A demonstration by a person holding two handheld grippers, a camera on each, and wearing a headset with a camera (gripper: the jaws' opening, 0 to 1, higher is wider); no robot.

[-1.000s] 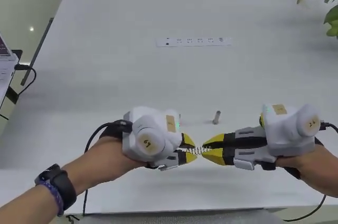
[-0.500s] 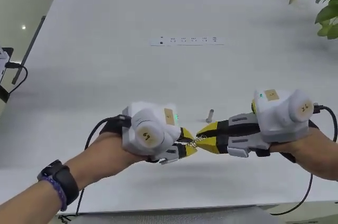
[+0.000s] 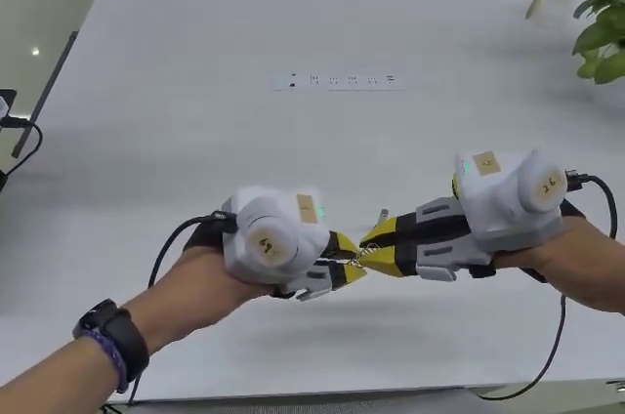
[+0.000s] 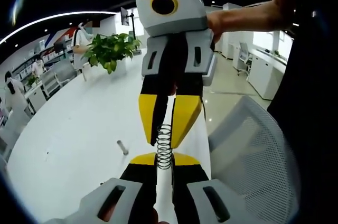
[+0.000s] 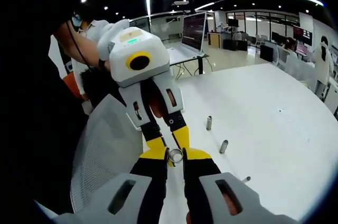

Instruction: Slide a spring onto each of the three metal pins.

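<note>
A thin metal spring (image 3: 359,256) spans the short gap between my two grippers above the white table's (image 3: 293,160) near edge. The left gripper (image 3: 344,269) is shut on one end of the spring (image 4: 165,149). From the opposite side, the right gripper (image 3: 375,242) is shut around the other end, which appears as a small ring (image 5: 176,155) between its yellow tips. In the left gripper view the right gripper (image 4: 163,123) points straight down at me. Loose metal pins (image 5: 209,123) (image 5: 224,146) lie on the table; one pin (image 3: 384,214) lies just behind the jaws.
A white power strip (image 3: 332,80) lies at the table's middle. A potted plant (image 3: 586,14) stands at the far right corner. A white mesh chair (image 4: 248,150) is at the table's near edge. Cables trail from both grippers.
The two grippers have come closer together, so less of the spring shows between the tips. The right gripper has tilted, its body rising. The head camera has shifted too.
</note>
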